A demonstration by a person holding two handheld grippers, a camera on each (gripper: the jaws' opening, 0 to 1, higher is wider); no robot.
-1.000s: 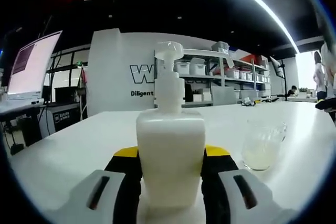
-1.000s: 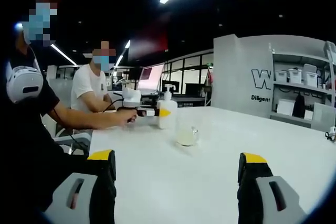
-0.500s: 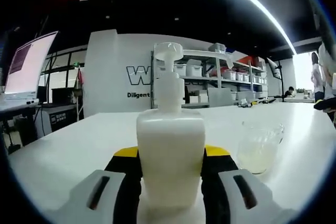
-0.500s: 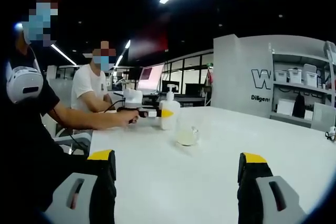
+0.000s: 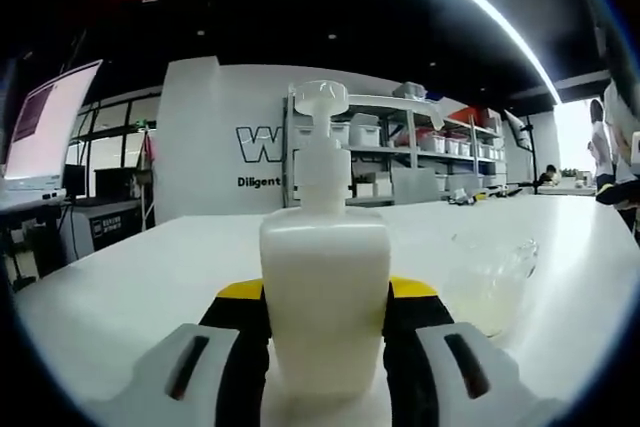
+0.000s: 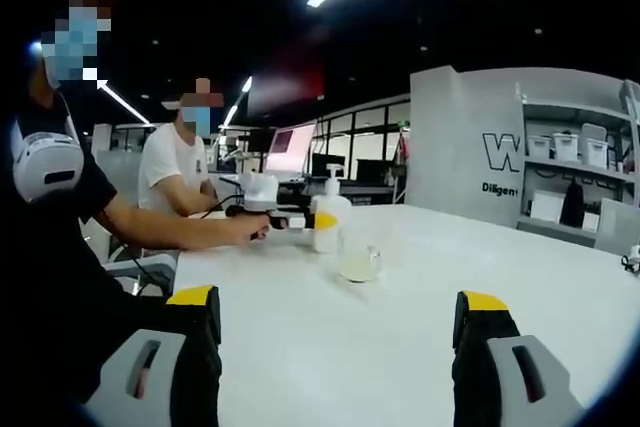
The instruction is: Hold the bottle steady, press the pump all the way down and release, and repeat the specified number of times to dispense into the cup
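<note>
Bottle (image 5: 325,292): white opaque plastic, squarish body w/ rounded shoulders, smooth matte surface, no label visible. It stands upright on the white table (image 5: 130,287), clamped between the jaws of the left gripper (image 5: 325,367); the black jaw pads w/ yellow tips press both side walls. Pump (image 5: 320,100): white, flat round head on a narrow stem, spout pointing toward the cup side, in raised position.

Cup (image 5: 490,282): clear, smooth-walled, just beside the bottle on the spout side, not touching it. A shallow layer of pale yellowish liquid lies at its bottom.

In the right gripper view, the bottle (image 6: 328,224) and cup (image 6: 358,255) stand near the far part of the table (image 6: 400,347), w/ the left gripper (image 6: 300,220) held by a person's hand (image 6: 262,230) reaching in from the side. Right gripper (image 6: 340,347): jaws wide apart, nothing between them, well apart from bottle and cup; grey bodies, black pads, yellow tips.

Background: white wall panel (image 5: 210,137) w/ large dark letter "W" and smaller text starting "Diligent", rest cut off. Shelving (image 5: 440,147) carries white bins. A lit monitor (image 5: 45,127) stands at the side.
</note>
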